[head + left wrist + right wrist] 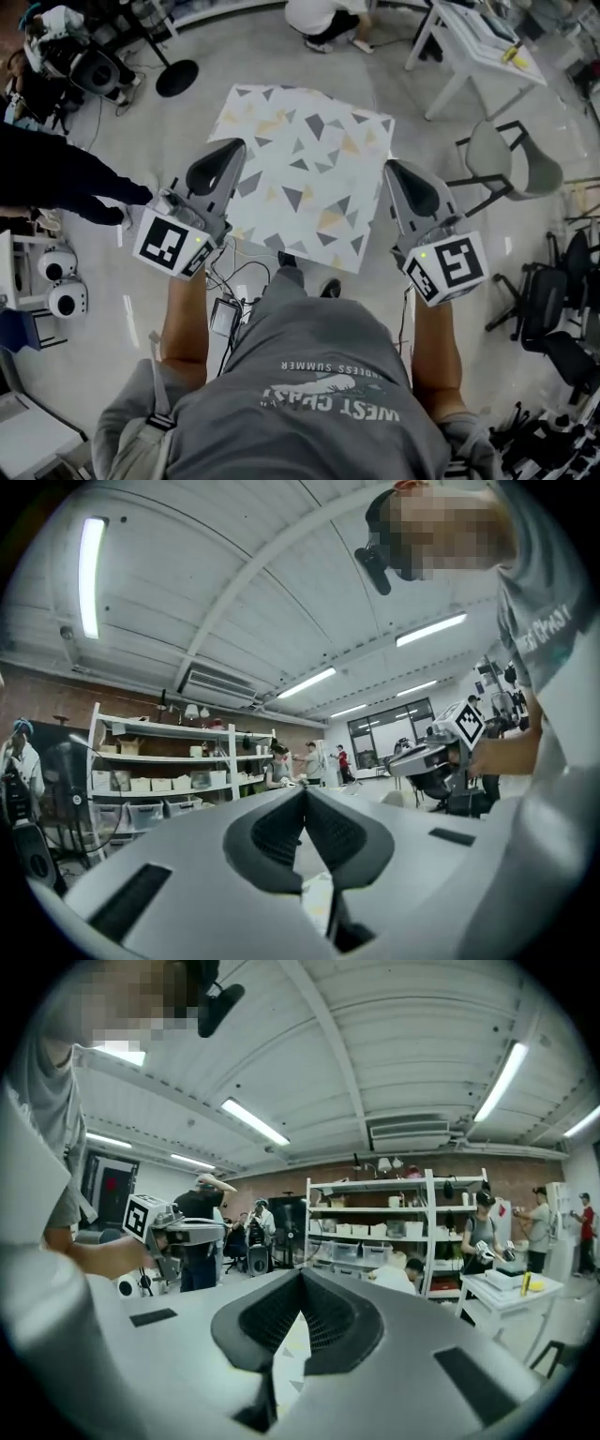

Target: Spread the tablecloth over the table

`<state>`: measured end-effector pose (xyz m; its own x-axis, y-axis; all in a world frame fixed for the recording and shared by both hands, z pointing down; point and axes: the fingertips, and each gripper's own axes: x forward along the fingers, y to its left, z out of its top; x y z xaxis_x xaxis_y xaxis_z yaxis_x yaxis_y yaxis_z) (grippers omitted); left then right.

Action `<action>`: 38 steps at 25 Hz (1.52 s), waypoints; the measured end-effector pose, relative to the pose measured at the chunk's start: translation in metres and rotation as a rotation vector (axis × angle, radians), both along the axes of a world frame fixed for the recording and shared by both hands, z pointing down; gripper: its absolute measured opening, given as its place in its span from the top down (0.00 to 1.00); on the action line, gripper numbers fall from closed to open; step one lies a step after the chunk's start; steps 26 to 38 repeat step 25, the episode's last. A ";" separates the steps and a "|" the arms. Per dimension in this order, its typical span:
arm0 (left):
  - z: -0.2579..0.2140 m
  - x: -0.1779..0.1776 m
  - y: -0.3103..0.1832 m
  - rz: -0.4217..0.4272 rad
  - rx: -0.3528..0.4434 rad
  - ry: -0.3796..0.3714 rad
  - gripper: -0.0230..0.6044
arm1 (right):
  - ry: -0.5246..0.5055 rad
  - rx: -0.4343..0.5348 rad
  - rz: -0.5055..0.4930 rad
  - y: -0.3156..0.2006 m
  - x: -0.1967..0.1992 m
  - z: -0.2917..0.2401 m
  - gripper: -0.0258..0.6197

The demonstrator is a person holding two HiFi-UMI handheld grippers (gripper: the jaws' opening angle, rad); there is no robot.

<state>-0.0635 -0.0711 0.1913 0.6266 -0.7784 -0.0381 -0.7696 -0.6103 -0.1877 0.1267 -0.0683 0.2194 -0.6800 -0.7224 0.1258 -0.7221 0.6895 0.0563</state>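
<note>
The tablecloth [300, 178], white with grey, yellow and peach triangles, lies flat over a square table below me in the head view. My left gripper [230, 148] is held high at its left edge and my right gripper [394, 169] at its right edge, both pointing away from me. In the left gripper view the jaws [305, 794] are pressed together with nothing between them. The right gripper [300, 1274] is likewise shut and empty. A strip of patterned cloth [286, 1354] shows far below through the jaw gap. Each gripper view shows the other gripper [427, 757] [178, 1232] beside it.
A white table [469, 47] and a grey chair [511, 155] stand to the right, with black chairs [553, 309] nearer. A black round stand base [176, 78] is at the upper left. A person crouches at the top [323, 17]. A dark sleeve [56, 173] reaches in from the left. Cables [234, 281] lie on the floor.
</note>
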 end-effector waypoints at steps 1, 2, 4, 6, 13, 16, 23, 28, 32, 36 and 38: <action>-0.006 0.014 0.011 0.023 0.006 0.006 0.97 | 0.005 0.018 -0.017 0.012 -0.003 -0.010 0.95; -0.011 0.027 0.021 0.044 0.012 0.004 0.97 | 0.007 0.030 -0.032 0.023 -0.006 -0.018 0.95; -0.015 0.047 0.039 0.073 0.017 -0.008 0.97 | 0.008 0.039 -0.058 0.042 -0.009 -0.028 0.95; -0.019 0.061 0.053 0.087 0.014 -0.003 0.97 | 0.012 0.042 -0.074 0.056 -0.009 -0.033 0.95; -0.034 0.071 0.075 0.065 0.022 0.015 0.97 | 0.007 0.066 -0.081 0.082 0.005 -0.045 0.95; -0.040 0.074 0.080 0.055 0.037 0.013 0.97 | 0.003 0.083 -0.075 0.086 0.011 -0.050 0.95; -0.040 0.082 0.087 0.049 0.042 0.008 0.97 | 0.000 0.090 -0.069 0.090 0.023 -0.052 0.95; -0.039 0.084 0.088 0.050 0.043 0.009 0.97 | -0.001 0.090 -0.068 0.091 0.026 -0.051 0.95; -0.039 0.084 0.088 0.050 0.043 0.009 0.97 | -0.001 0.090 -0.068 0.091 0.026 -0.051 0.95; -0.039 0.084 0.088 0.050 0.043 0.009 0.97 | -0.001 0.090 -0.068 0.091 0.026 -0.051 0.95; -0.039 0.084 0.088 0.050 0.043 0.009 0.97 | -0.001 0.090 -0.068 0.091 0.026 -0.051 0.95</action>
